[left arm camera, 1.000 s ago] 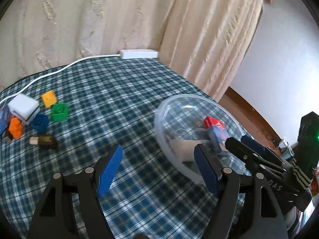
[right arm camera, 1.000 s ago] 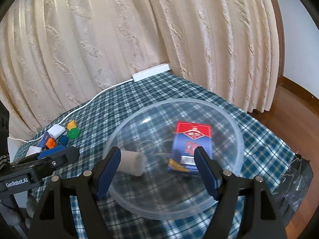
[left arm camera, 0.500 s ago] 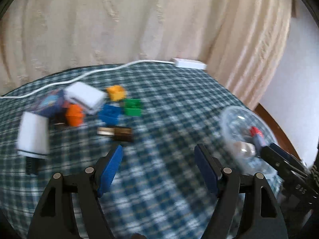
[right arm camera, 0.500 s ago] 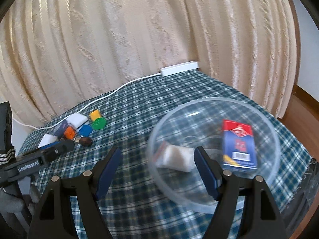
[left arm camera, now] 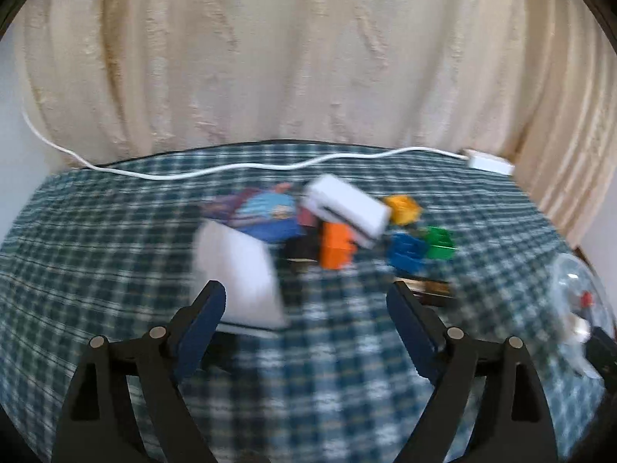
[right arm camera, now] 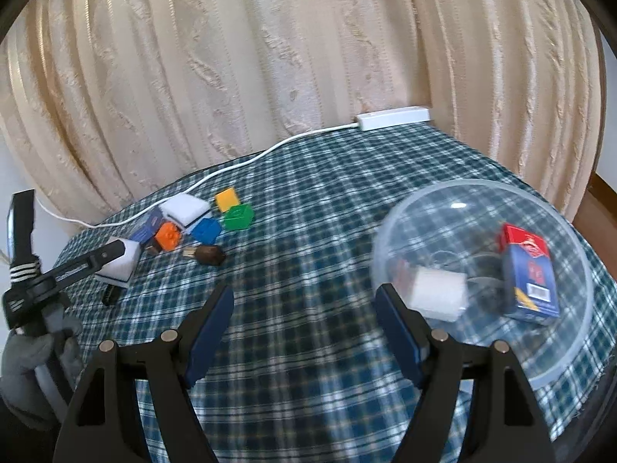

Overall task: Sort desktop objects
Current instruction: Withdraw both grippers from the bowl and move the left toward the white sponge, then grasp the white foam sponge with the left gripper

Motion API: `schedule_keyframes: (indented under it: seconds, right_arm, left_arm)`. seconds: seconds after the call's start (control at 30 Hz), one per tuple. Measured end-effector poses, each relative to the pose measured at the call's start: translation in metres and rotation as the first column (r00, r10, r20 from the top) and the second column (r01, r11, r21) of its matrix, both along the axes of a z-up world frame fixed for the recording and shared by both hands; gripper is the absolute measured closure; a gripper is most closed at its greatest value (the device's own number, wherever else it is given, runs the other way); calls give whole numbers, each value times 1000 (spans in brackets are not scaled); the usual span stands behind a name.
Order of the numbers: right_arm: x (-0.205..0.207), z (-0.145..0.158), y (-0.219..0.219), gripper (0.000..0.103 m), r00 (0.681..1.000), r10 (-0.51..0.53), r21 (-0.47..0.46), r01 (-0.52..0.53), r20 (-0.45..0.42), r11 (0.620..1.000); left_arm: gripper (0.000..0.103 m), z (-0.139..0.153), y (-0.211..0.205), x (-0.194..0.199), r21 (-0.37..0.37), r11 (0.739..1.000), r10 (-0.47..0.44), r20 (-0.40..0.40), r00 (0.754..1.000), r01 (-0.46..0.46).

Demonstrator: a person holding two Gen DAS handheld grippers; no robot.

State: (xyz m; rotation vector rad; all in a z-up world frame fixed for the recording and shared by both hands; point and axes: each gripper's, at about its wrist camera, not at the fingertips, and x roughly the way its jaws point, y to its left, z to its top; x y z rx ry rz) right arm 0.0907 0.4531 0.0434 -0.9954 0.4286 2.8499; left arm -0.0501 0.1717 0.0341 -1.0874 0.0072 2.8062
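My left gripper point(left arm camera: 306, 308) hangs over the checked cloth in front of a pile of small things, and its jaws are opening with nothing between them. A white block point(left arm camera: 235, 277) lies just past its left fingertip. Behind it sit an orange brick point(left arm camera: 337, 245), a blue brick point(left arm camera: 407, 249), a green brick point(left arm camera: 439, 243), a yellow brick point(left arm camera: 403, 208), a white box point(left arm camera: 347, 206) and a blue card pack point(left arm camera: 266, 214). My right gripper point(right arm camera: 304, 305) is open and empty, left of the clear bowl point(right arm camera: 455, 187). The bowl holds a red-and-blue card box point(right arm camera: 530, 270) and a white roll point(right arm camera: 439, 293).
A small dark object point(right arm camera: 208, 255) lies in front of the bricks. A white cable point(right arm camera: 270, 150) runs along the table's back edge to a power strip point(right arm camera: 393, 117). Cream curtains hang close behind. A gloved hand point(right arm camera: 27, 355) holds the left gripper.
The left gripper has swung away from the bowl to face the brick pile, and its jaws stand wider. The right gripper has drawn back from over the bowl, which now lies to its right.
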Motion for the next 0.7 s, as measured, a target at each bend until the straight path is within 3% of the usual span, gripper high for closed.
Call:
schedule_keyframes:
  seconds: [0.1,0.23,0.57,0.6,0.7]
  right_arm:
    - [-7,-2,-12,23,1000,22,10,-23,11,1000]
    - [-16,-7,-23,23,998,47,-2,-47,32,999]
    - [-36,-15,-50,23,993,102,5,-103,63,995]
    - [-38,-15,-51,23,992,104,1,-104,64,995]
    - [-44,-16,-57,23,991,116,-16,-116,67,993]
  left_arm:
    - [15,-7,-12,-12,-32,998,44,-1,999,-44]
    - [15,-20,-31,-29,-19,997,82,42,996,-81]
    - [15,-38,-67,-36,104,988,98,131,987,-112]
    - [16,-39,-69,-36,125,986,95,138,986,-112]
    - [32,-41,-74,-33,205,974,65,160,985,-98]
